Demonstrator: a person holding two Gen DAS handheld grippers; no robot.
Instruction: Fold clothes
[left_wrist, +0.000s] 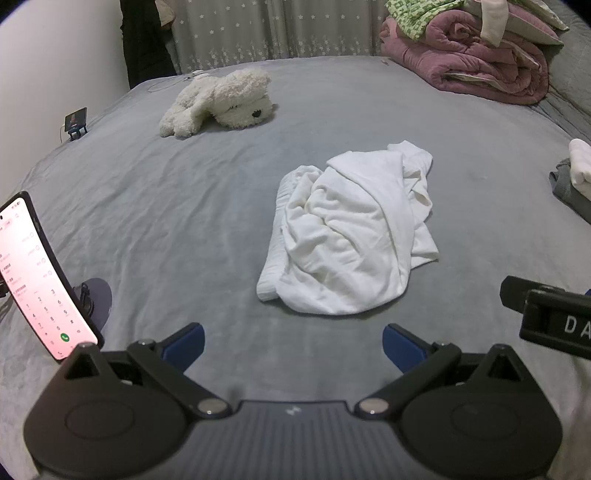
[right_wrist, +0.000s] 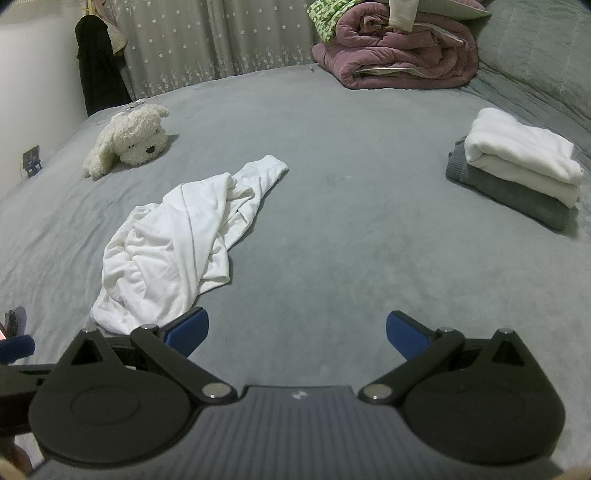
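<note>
Above the grey bed (left_wrist: 184, 206), each hand-held gripper (left_wrist: 293, 345) (right_wrist: 297, 332) gapes wide, empty, short of the crumpled white garment (left_wrist: 351, 232).

Both wrist views look low across the bed (left_wrist: 147, 221), sharing its middle.

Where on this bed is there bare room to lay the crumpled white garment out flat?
Widest bare patch: between the crumpled white garment and the folded stack, running back toward the rolled quilt. Another patch lies left of the garment, before the plush dog. The phone crowds the near left corner.
</note>
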